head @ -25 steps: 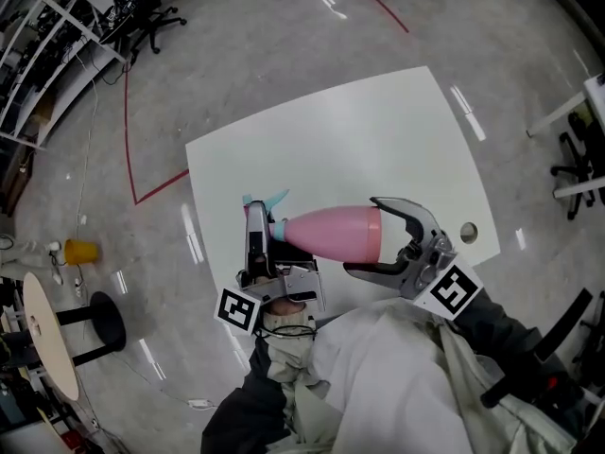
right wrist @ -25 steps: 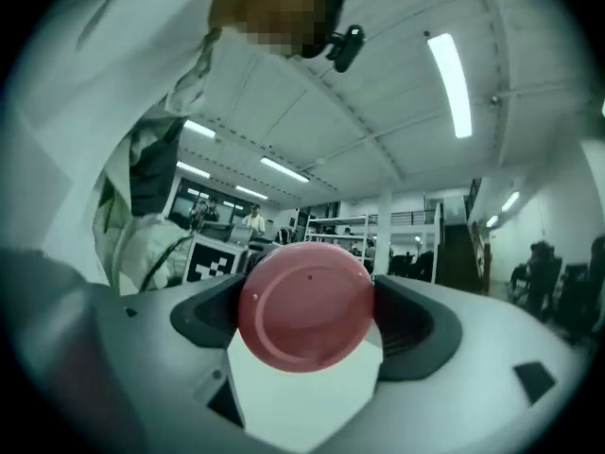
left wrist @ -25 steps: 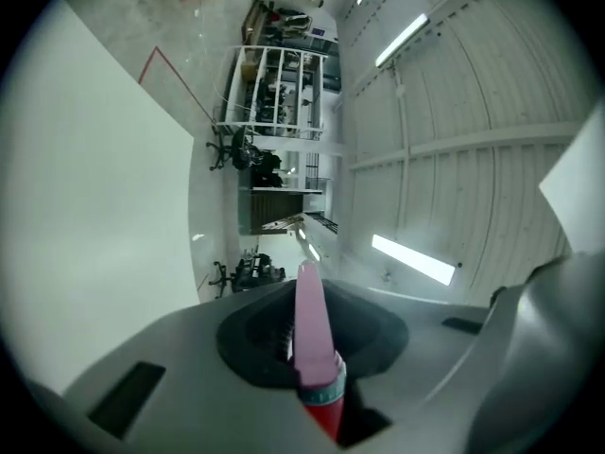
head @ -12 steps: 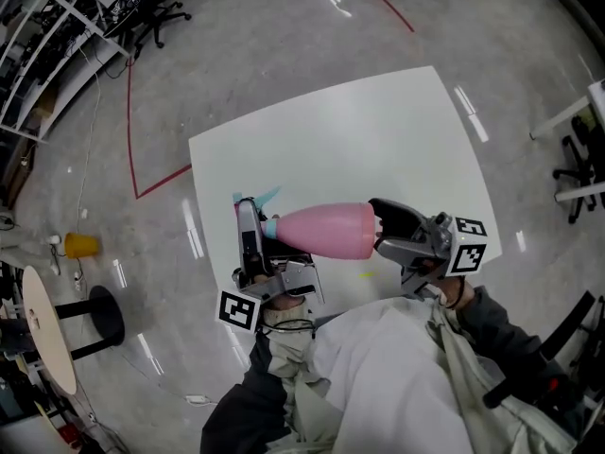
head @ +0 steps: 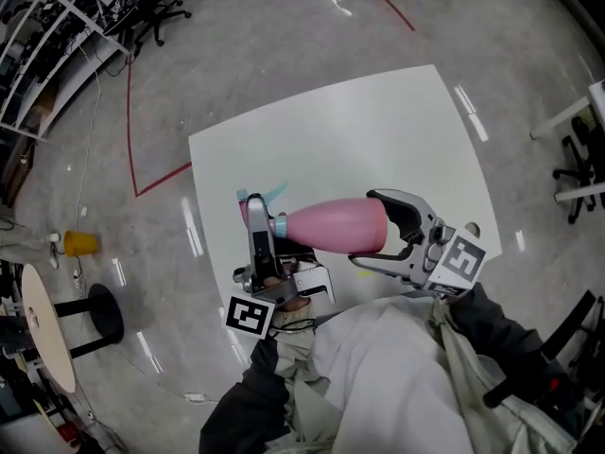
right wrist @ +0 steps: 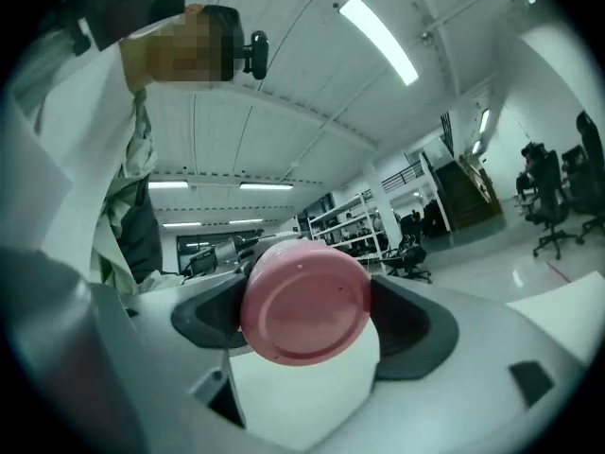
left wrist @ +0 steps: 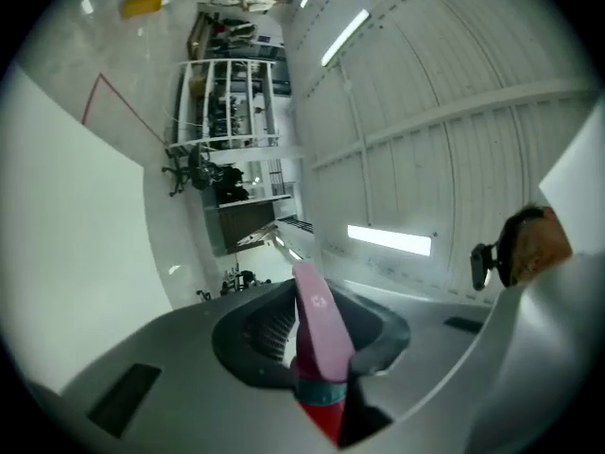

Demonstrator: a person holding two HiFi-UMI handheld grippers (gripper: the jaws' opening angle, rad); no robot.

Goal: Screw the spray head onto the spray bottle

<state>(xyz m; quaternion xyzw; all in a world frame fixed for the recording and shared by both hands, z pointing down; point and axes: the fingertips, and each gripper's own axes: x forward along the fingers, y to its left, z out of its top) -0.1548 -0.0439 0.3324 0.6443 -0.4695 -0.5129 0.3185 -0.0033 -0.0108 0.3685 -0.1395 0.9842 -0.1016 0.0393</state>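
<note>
Looking down in the head view, the pink spray bottle (head: pixel 331 227) lies level above the white table (head: pixel 378 130), spanning the two tools. Its spray head (head: pixel 263 201) sits at the tips of the left gripper (head: pixel 257 214), and its base lies between the jaws of the right gripper (head: pixel 364 232).

In the left gripper view, the jaws are clamped on the spray head (left wrist: pixel 317 315), with the teal collar (left wrist: pixel 321 392) nearest the camera.

In the right gripper view, the jaws press both sides of the spray bottle (right wrist: pixel 304 299), whose round base faces the camera.
</note>
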